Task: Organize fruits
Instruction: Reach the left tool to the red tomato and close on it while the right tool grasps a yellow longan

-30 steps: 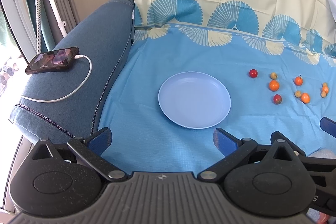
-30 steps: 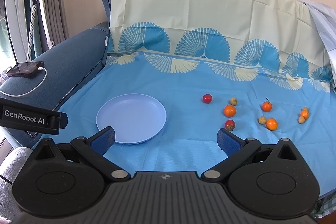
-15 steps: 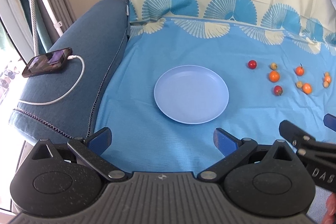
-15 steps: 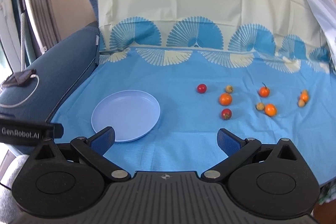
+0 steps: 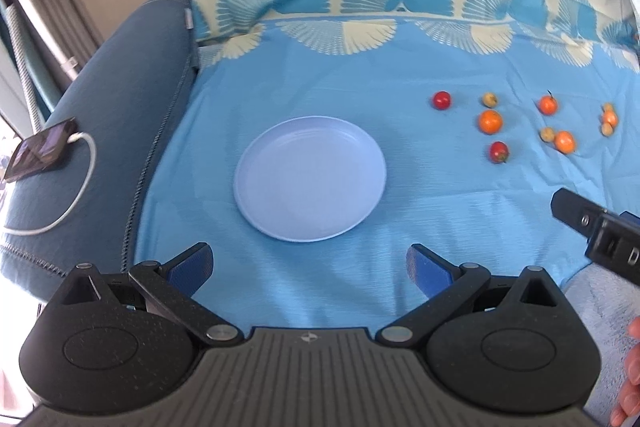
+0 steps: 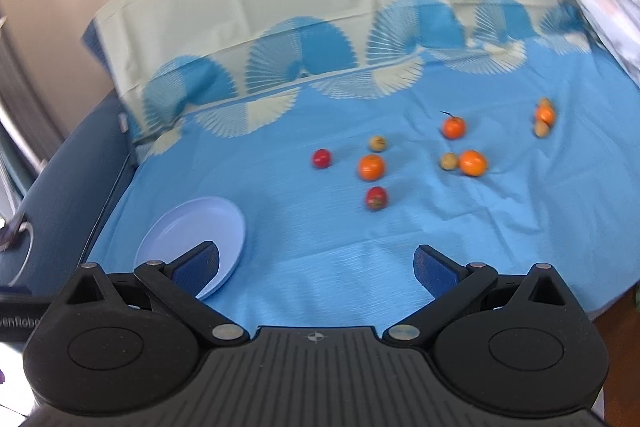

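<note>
An empty lilac plate (image 5: 310, 179) (image 6: 192, 243) lies on the blue cloth (image 5: 360, 75). To its right are several small fruits: a red one (image 5: 441, 100) (image 6: 321, 158), an orange one (image 5: 490, 121) (image 6: 371, 166), a red one nearer me (image 5: 498, 151) (image 6: 376, 197), small yellowish ones (image 5: 489, 99) and more orange ones (image 5: 564, 141) (image 6: 473, 163). My left gripper (image 5: 310, 267) hangs open just short of the plate, holding nothing. My right gripper (image 6: 316, 267) is open and empty, in front of the fruits; its body (image 5: 600, 231) shows at the right of the left wrist view.
The cloth covers a sofa seat and backrest. A dark blue armrest (image 5: 100, 99) at the left carries a phone (image 5: 36, 150) on a white cable (image 5: 76, 195). A curtain and a stand rise at the far left. A fingertip (image 5: 630, 367) shows at the right edge.
Both grippers have swung to the right. The right gripper now faces the fruits, with the plate at its lower left, and has come further into the left wrist view.
</note>
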